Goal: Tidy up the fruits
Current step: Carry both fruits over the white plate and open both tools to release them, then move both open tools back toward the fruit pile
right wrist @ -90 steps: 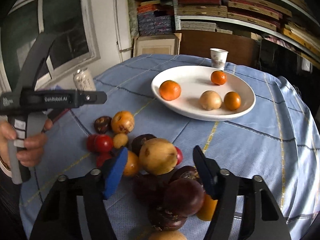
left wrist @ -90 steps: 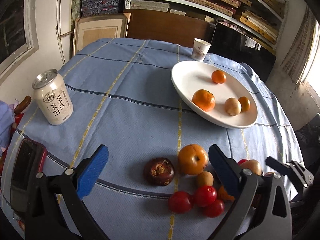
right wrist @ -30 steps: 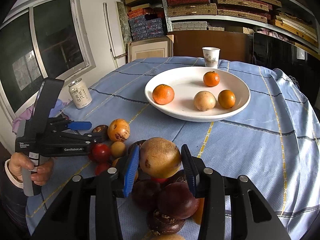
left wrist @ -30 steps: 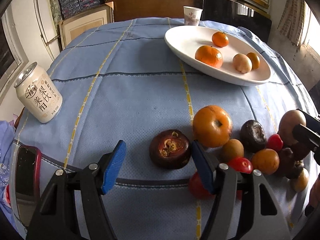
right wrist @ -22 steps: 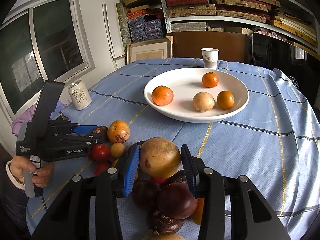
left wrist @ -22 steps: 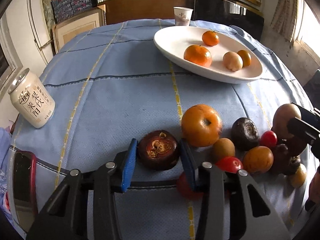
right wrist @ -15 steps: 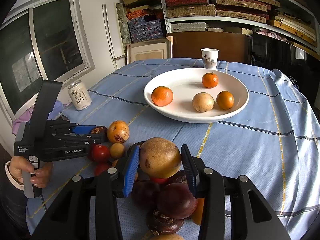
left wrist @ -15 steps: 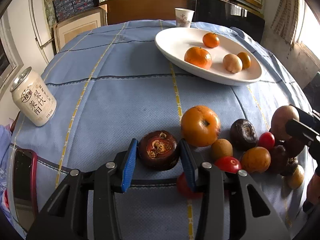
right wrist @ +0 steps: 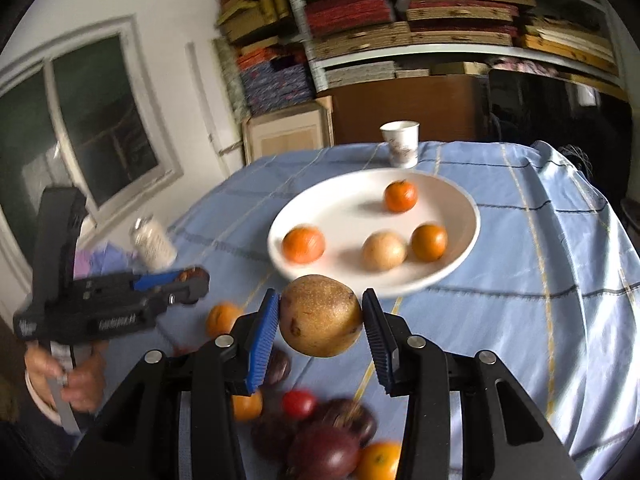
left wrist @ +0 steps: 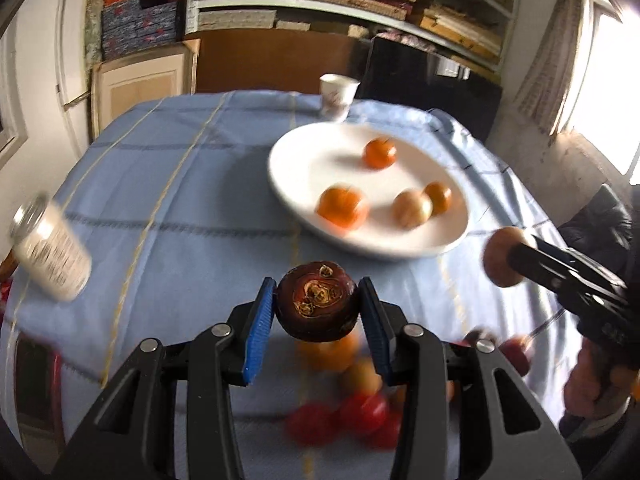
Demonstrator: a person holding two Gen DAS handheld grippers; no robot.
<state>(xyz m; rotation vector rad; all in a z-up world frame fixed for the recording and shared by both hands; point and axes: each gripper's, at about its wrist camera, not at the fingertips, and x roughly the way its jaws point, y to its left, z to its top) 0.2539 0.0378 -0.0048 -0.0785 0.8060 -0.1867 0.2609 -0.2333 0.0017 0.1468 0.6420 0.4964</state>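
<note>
My left gripper point(left wrist: 318, 312) is shut on a dark brown mangosteen point(left wrist: 317, 306) and holds it above the table. My right gripper point(right wrist: 322, 316) is shut on a tan pear point(right wrist: 321, 315), also lifted; it shows at the right of the left wrist view point(left wrist: 502, 256). A white plate point(left wrist: 304, 160) holds several oranges and a pale fruit further back; it also shows in the right wrist view point(right wrist: 344, 204). Loose fruits lie blurred below both grippers: tomatoes point(left wrist: 360, 412), an orange point(left wrist: 328, 354), dark mangosteens point(right wrist: 324, 448).
A drink can point(left wrist: 52, 252) stands at the table's left. A paper cup point(left wrist: 338, 94) stands behind the plate. Blue checked cloth point(left wrist: 180, 208) covers the round table. Shelves and boards fill the back wall. A red-edged phone lies at the near left edge.
Both grippers have lifted up off the table with their fruits and moved toward the plate. The left shut on the mangosteen about a second ago.
</note>
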